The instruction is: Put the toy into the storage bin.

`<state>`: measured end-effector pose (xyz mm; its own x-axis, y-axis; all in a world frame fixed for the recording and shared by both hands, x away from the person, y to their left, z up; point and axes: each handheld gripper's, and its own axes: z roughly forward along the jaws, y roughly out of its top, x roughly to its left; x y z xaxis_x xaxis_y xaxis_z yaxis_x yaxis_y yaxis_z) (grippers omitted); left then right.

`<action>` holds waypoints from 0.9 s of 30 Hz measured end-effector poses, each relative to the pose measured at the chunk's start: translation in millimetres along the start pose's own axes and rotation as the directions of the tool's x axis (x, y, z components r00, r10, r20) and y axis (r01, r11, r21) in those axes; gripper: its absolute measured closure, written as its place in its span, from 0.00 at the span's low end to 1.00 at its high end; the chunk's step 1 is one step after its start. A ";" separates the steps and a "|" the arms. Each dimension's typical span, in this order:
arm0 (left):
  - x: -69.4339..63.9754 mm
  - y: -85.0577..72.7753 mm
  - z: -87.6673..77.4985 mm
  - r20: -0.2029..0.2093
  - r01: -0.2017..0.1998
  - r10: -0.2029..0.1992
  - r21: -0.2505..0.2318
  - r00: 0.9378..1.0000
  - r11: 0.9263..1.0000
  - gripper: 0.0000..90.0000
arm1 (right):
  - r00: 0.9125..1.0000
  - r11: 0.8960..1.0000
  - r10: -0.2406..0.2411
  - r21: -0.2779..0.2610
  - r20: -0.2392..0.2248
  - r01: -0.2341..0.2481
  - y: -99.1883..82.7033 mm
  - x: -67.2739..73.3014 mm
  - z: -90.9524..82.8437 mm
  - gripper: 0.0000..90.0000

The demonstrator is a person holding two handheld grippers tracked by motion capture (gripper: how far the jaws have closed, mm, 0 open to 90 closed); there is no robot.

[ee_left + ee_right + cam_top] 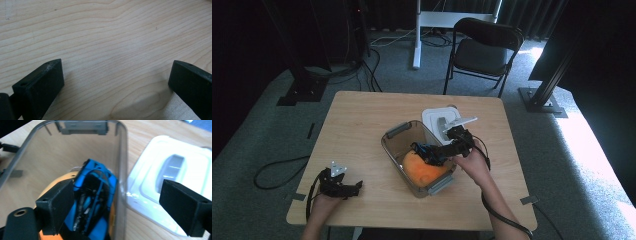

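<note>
A clear plastic container [398,131] with grey handles stands mid-table. Inside it lies an orange rounded object [422,170] with a blue and black item [424,150] on top of it. My right gripper [438,152] reaches over the container's right wall. In the right gripper view this gripper [117,191] is open wide: one jaw is inside the container [50,157] beside the blue and black item [100,185], the other is outside above the white lid [165,165]. No pad presses on anything. My left gripper [354,187] rests at the table's front left, open [115,66] over bare wood.
The white lid [434,120] lies flat just behind and right of the container. Beyond the table stand a black folding chair [484,50] and a white stand post [417,35]. Cables run over the grey carpet at the left.
</note>
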<state>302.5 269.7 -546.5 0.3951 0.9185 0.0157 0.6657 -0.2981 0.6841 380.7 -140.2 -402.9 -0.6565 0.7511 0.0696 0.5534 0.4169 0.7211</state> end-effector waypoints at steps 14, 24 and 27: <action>0.1 0.0 -0.1 0.000 -0.002 0.002 0.001 1.000 1.000 0.01 | 0.997 0.993 0.063 -0.102 0.050 -0.058 -18.5 -34.4 -22.0 0.15; 0.0 0.0 -0.1 0.001 0.000 0.000 0.002 1.000 1.000 0.01 | 0.990 0.989 0.112 -0.105 0.084 -0.103 -36.1 -55.4 -20.0 0.14; -0.1 0.0 -0.1 0.000 0.001 -0.001 0.001 1.000 1.000 0.01 | 0.988 0.989 0.121 -0.091 0.091 -0.113 -41.1 -60.8 -17.3 0.14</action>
<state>302.4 269.7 -546.5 0.3946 0.9187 0.0149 0.6670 -0.2975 0.6831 389.0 -211.9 -424.8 -0.5354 0.8394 0.0936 0.5748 0.2809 0.7686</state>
